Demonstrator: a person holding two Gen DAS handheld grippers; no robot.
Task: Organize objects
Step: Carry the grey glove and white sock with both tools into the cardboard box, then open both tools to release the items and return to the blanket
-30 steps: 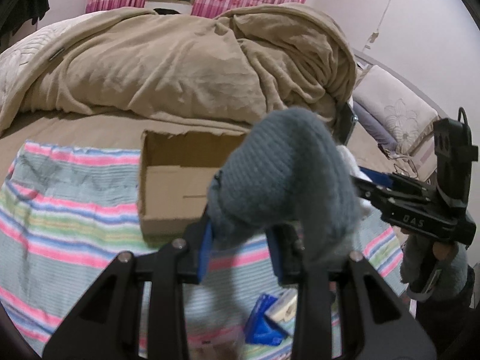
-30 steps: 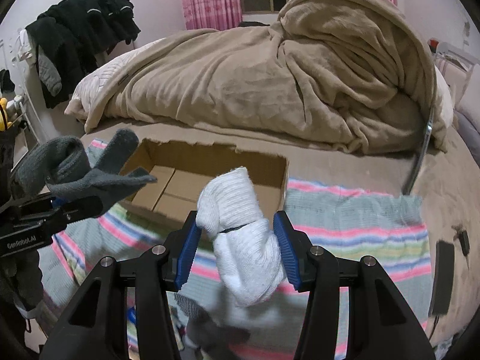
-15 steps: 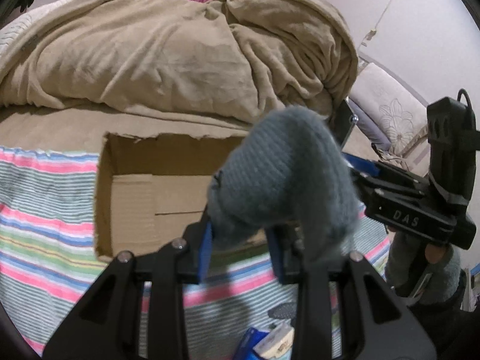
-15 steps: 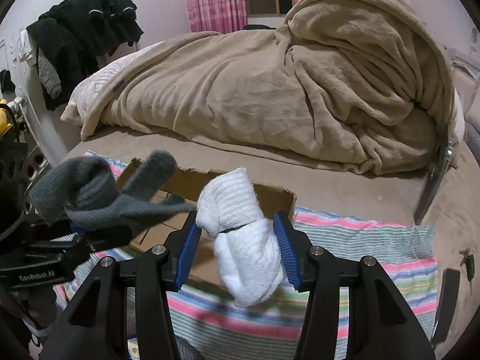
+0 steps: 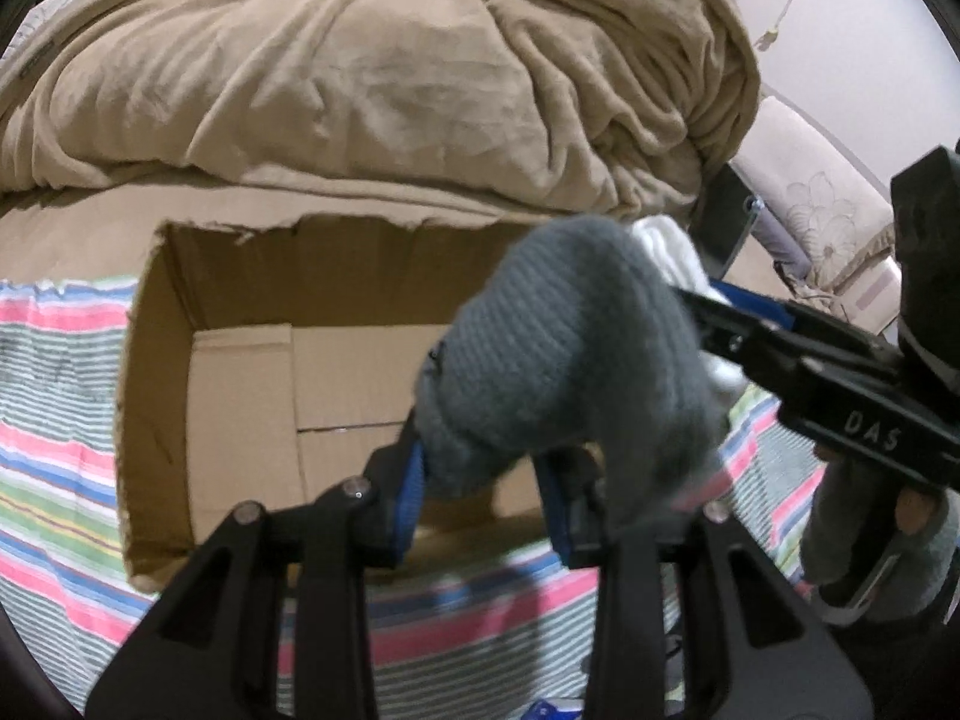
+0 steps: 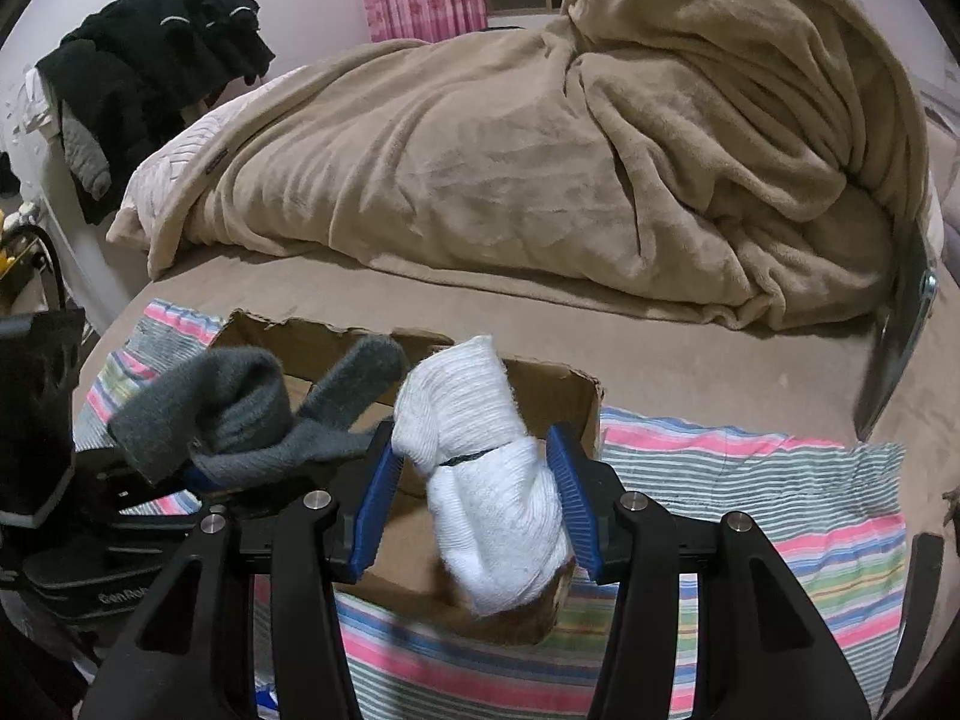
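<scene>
A rolled grey sock (image 5: 570, 360) sticks up between the blue pads of my left gripper (image 5: 483, 492), whose jaws are opening while the pads still press on it. It hangs over the open cardboard box (image 5: 150, 360), which looks empty. My right gripper (image 6: 474, 480) is shut on a rolled white sock (image 6: 480, 468) above the box's near right corner (image 6: 558, 402). The right wrist view shows the grey sock (image 6: 240, 396) to the left, close beside the white one. In the left wrist view the white sock (image 5: 666, 246) peeks out behind the grey one.
The box sits on a striped cloth (image 6: 750, 480) spread over the bed. A bunched tan blanket (image 6: 540, 150) lies behind it. Black clothes (image 6: 150, 54) hang at the far left. A metal piece (image 6: 900, 324) leans at the right. A blue packet (image 5: 540, 708) lies near the front edge.
Both grippers have moved forward and down with their socks, from in front of the box to over it. The box now looms larger in both views.
</scene>
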